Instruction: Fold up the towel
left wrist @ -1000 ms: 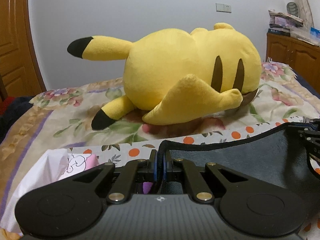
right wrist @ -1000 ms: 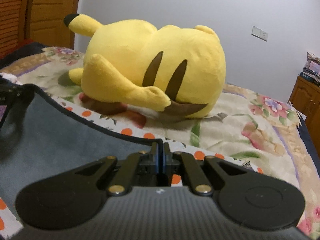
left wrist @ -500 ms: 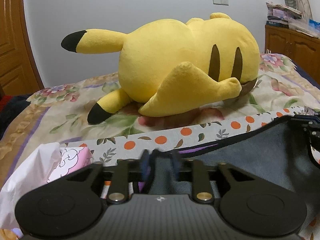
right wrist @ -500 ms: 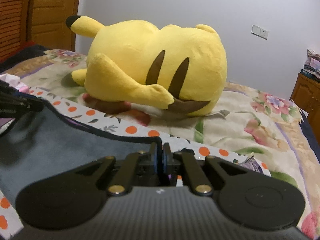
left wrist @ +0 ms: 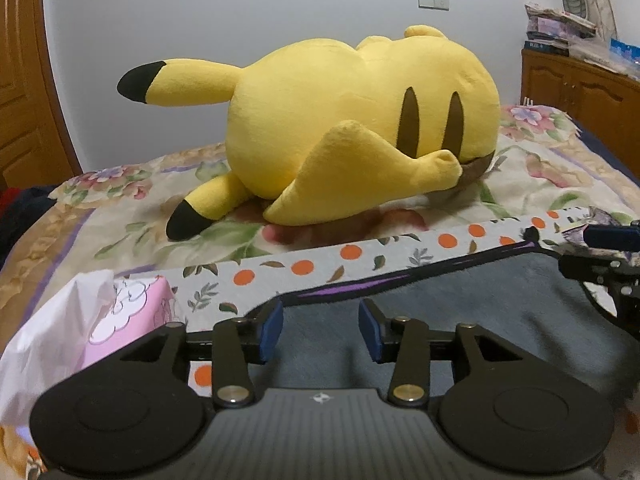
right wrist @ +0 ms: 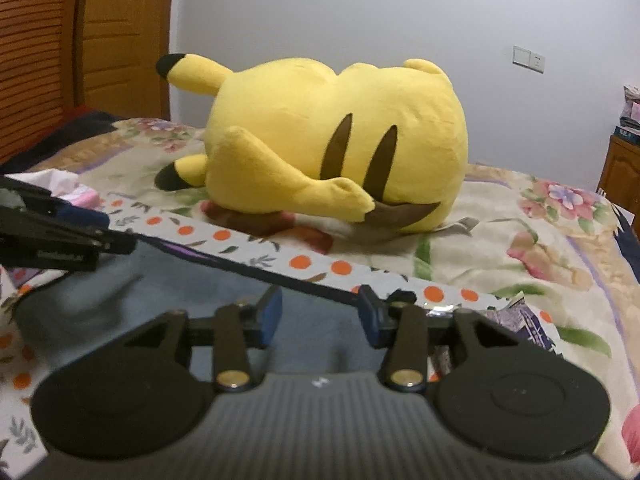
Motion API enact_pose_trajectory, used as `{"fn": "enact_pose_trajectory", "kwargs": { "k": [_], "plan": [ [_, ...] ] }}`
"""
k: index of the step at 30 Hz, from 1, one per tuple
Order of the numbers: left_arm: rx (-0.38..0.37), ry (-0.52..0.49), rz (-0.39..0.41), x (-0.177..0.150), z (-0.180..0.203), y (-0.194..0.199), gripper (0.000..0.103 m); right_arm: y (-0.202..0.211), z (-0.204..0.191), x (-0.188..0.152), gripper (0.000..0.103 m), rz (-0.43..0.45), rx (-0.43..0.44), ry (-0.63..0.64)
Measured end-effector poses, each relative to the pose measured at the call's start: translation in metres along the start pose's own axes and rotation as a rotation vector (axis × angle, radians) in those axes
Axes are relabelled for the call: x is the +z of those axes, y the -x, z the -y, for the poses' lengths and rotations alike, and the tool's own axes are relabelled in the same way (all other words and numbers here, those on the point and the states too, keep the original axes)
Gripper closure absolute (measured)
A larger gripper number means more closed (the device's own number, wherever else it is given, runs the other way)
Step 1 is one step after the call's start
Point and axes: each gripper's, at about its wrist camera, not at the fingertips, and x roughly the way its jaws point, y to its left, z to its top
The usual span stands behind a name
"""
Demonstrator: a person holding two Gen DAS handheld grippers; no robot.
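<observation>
The grey towel (left wrist: 460,320) is being seen lying flat on an orange-dotted cloth (left wrist: 304,268) spread over the floral bed (left wrist: 120,236), its dark-bound far edge running from 9 o'clock up toward 3 o'clock in the left wrist view. The left tool (left wrist: 320,330) is being held low over the towel's near left corner with its blue-padded fingers (left wrist: 270,330) standing apart and nothing being gripped between them. The right tool (right wrist: 318,320) is being held likewise over the towel (right wrist: 200,300) at its far right corner, its fingers spread wide and unloaded; the towel's edge is being seen passing just beyond the pads (right wrist: 270,318). In the right wrist view the left tool is being seen at 9 o'clock, above the towel. A yellow plush toy (left wrist: 352,128) is being observed lying at 12 o'clock on the bed, well apart from the towel. A pink-and-white bag (left wrist: 80,332) is being noted at 8 o'clock beside the cloth, and a wooden cabinet (left wrist: 580,92) at 2 o'clock.
</observation>
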Motion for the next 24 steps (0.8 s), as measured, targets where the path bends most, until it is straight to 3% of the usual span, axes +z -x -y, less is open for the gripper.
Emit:
{"fn": "enact_pose_trajectory", "kwargs": {
  "k": [17,24],
  "plan": [
    [-0.024,-0.009,-0.017,-0.012,0.004,0.094,0.026,0.081,-0.002,0.001,0.056,-0.030,0.008,-0.072],
    [-0.029,-0.017,0.011,-0.011,0.011,0.138,0.023,0.120,-0.010,0.006,0.051,-0.022,-0.004,-0.074]
  ]
}}
